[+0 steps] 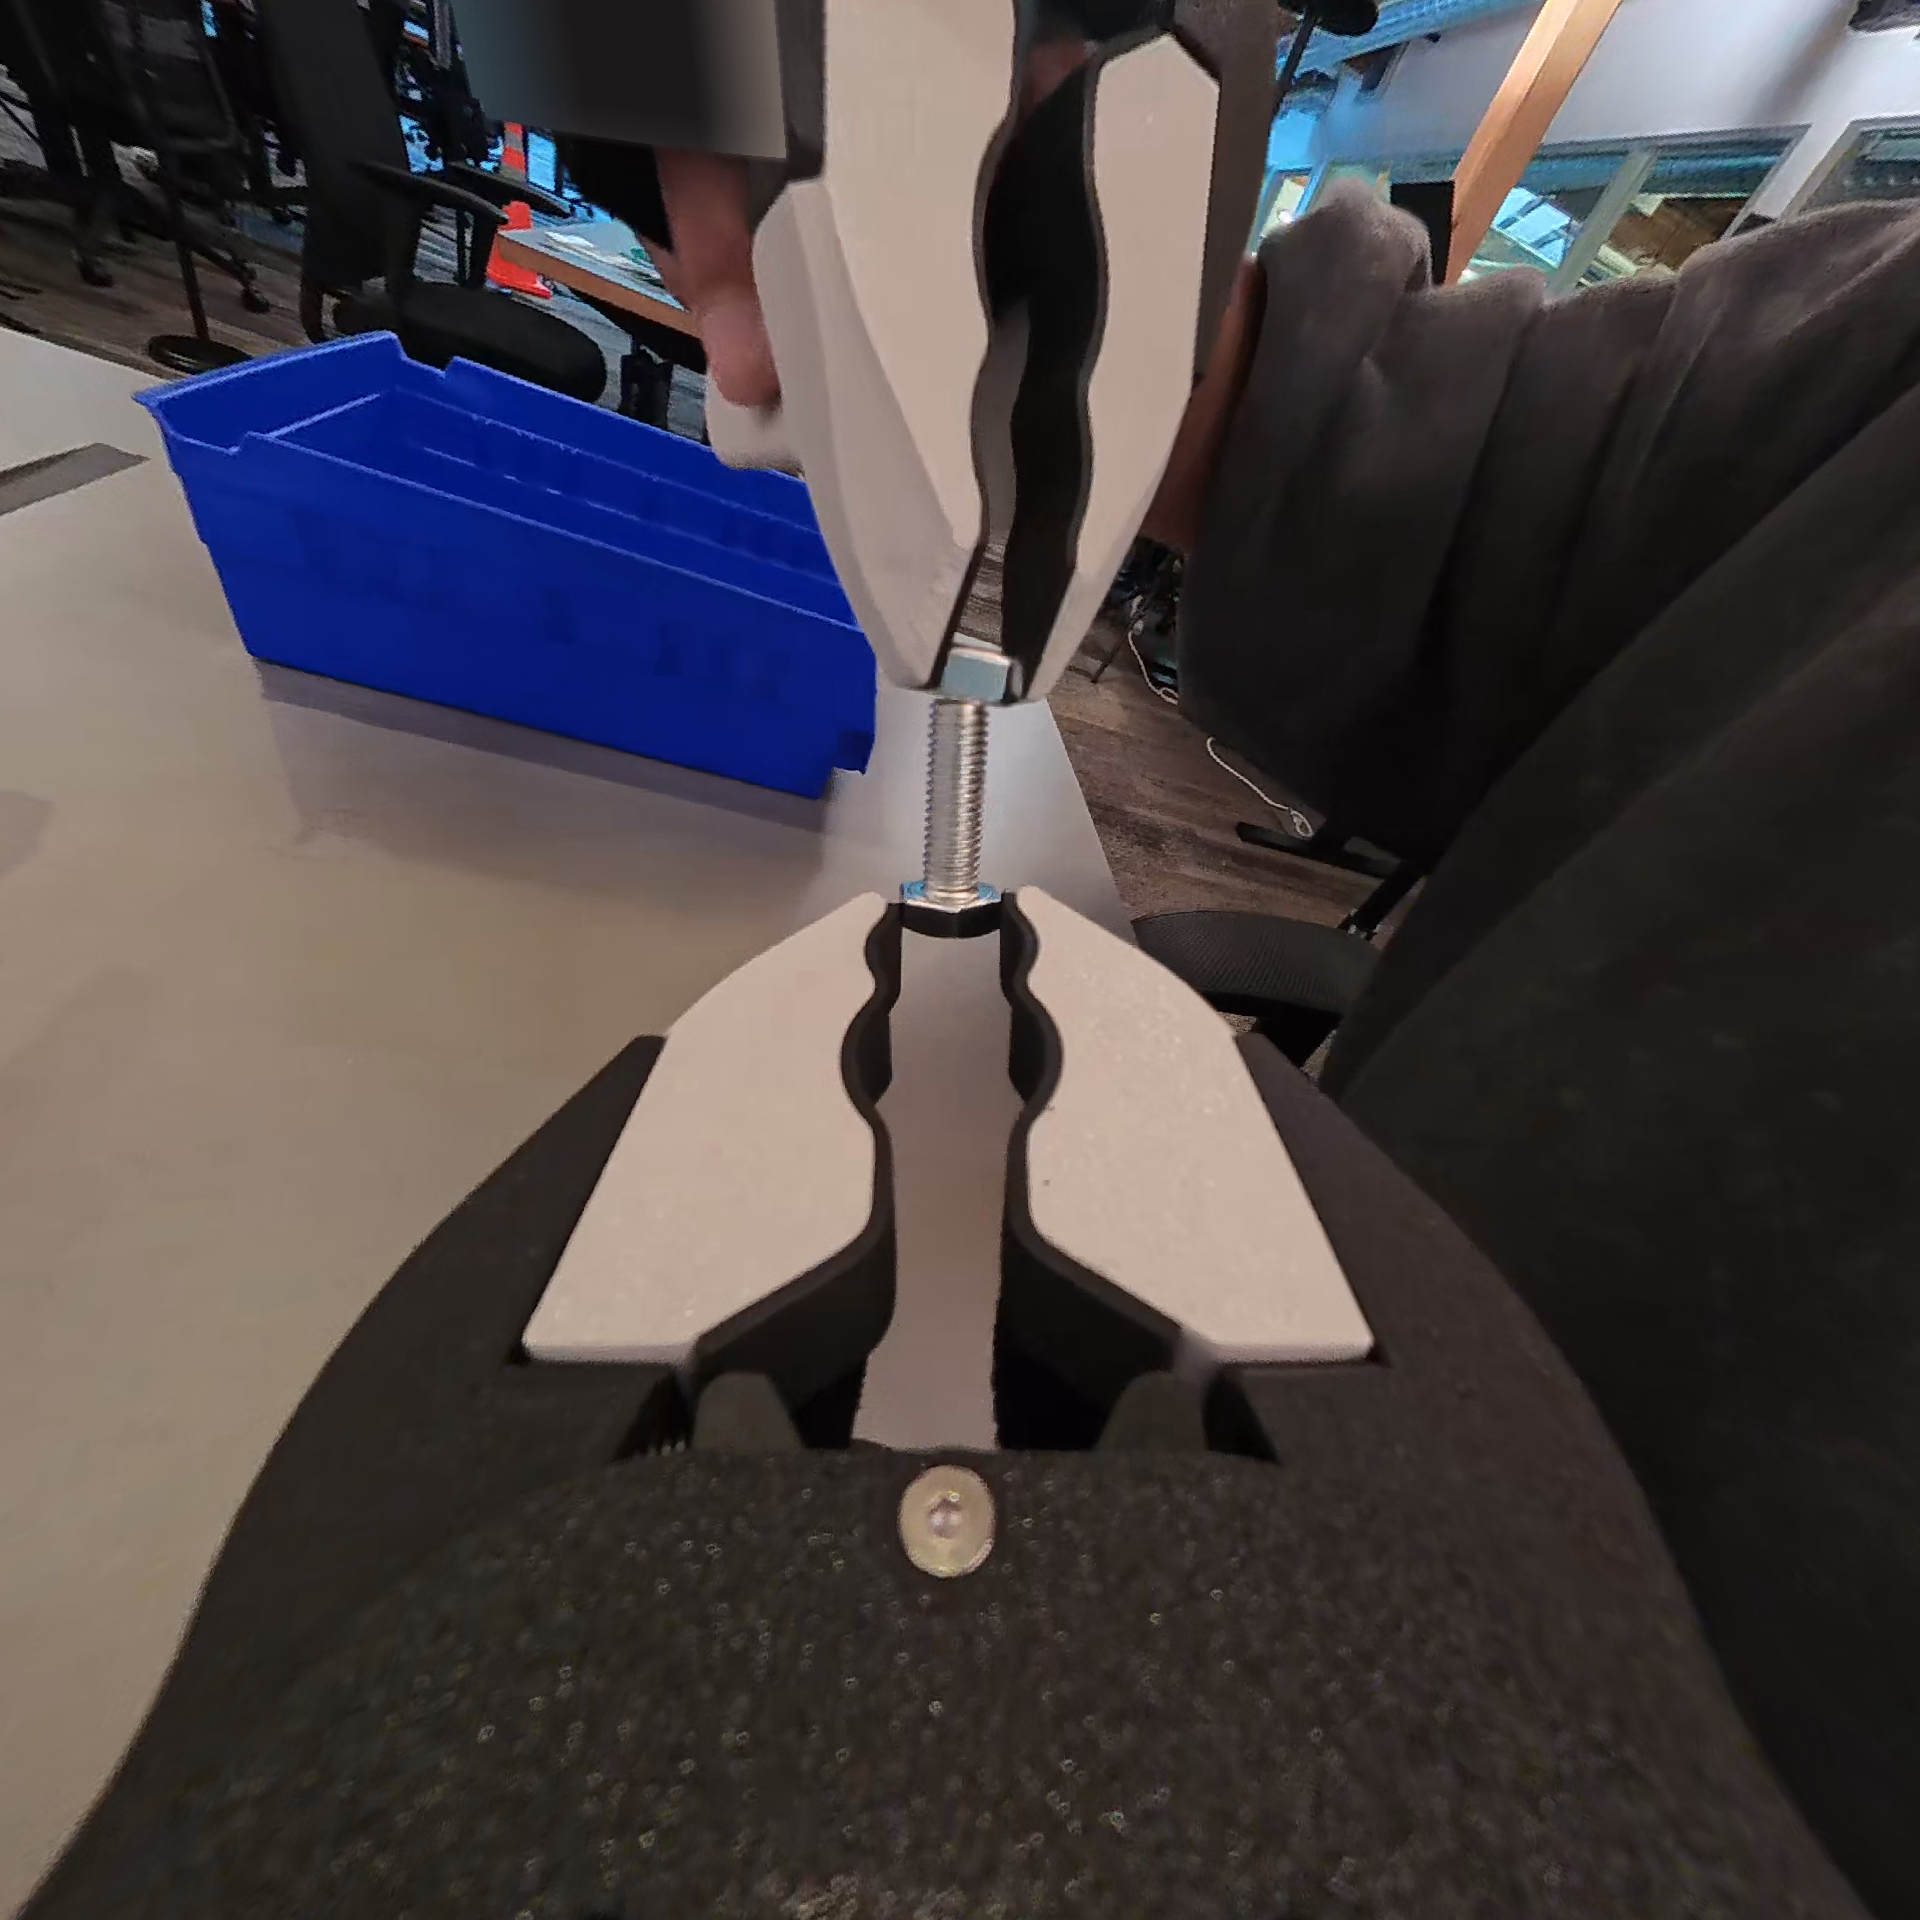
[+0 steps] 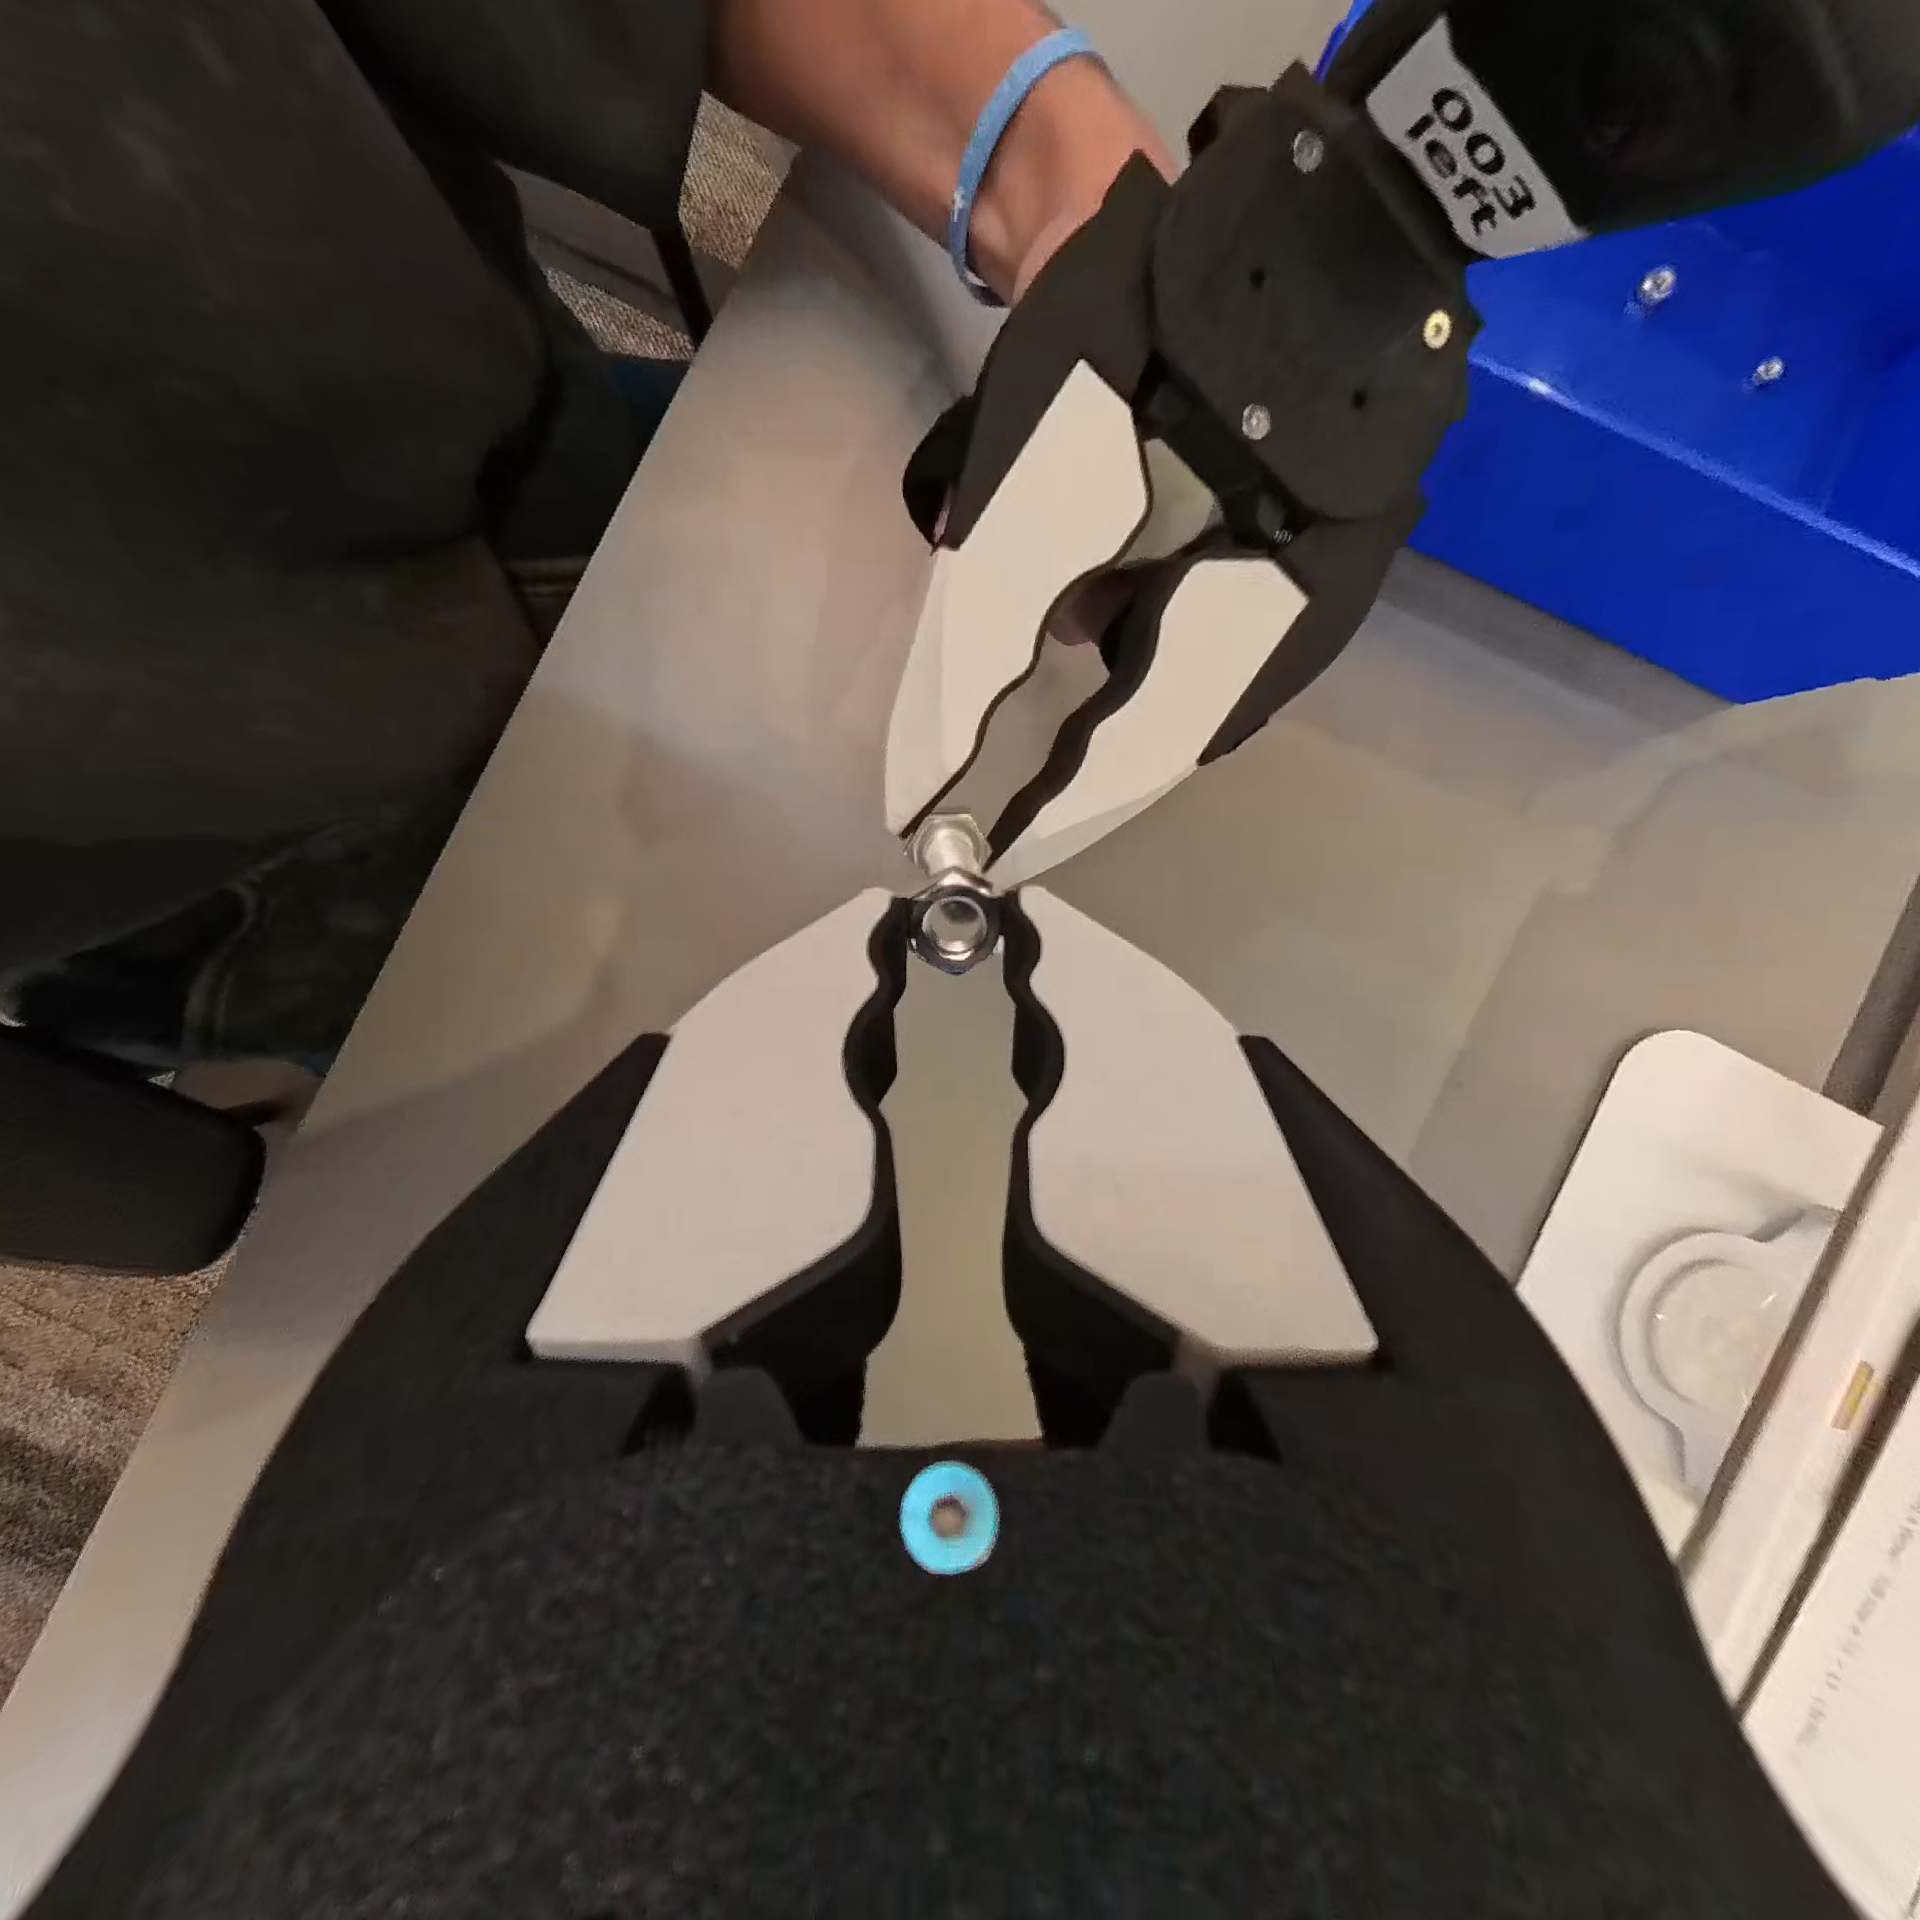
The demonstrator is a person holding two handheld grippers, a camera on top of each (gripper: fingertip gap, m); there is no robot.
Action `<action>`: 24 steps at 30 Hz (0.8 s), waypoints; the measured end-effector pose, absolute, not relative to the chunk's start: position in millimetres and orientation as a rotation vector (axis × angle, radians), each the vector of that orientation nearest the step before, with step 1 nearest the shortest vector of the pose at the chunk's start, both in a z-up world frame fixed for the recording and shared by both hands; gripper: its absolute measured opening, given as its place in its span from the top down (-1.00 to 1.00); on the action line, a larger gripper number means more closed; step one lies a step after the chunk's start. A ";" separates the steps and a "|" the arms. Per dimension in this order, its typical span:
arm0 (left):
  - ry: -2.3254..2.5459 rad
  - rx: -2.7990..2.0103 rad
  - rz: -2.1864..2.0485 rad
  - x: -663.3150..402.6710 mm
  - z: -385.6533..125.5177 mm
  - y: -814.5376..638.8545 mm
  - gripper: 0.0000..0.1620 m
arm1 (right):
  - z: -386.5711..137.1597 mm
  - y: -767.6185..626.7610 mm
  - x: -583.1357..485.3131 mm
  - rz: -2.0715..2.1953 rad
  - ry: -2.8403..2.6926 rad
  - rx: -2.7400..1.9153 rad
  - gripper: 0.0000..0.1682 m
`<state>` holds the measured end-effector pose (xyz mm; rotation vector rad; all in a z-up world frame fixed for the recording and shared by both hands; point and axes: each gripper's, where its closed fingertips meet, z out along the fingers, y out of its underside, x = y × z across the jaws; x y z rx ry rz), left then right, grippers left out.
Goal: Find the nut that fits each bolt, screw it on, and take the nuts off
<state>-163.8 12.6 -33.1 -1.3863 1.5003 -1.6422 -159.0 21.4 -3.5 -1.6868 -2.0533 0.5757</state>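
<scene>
I'm working in an office-cum-workshop space: my smooth grey tabletop [image 1: 312, 935] carries a blue plastic parts bin [image 1: 499, 582], black wheeled office chairs [image 1: 436, 270] stand behind it on wood-look flooring [image 1: 1164, 821], an orange traffic cone [image 1: 516, 223] sits farther back, and glass-walled partitions [image 1: 1621, 197] with a slanted timber beam [image 1: 1527, 114] close off the far side.
</scene>
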 end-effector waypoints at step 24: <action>1.544 -1.118 -2.209 -186.9 -1.7 -9.4 0.79 | 23.2 1.6 -184.6 0.641 -2.221 -1.283 0.79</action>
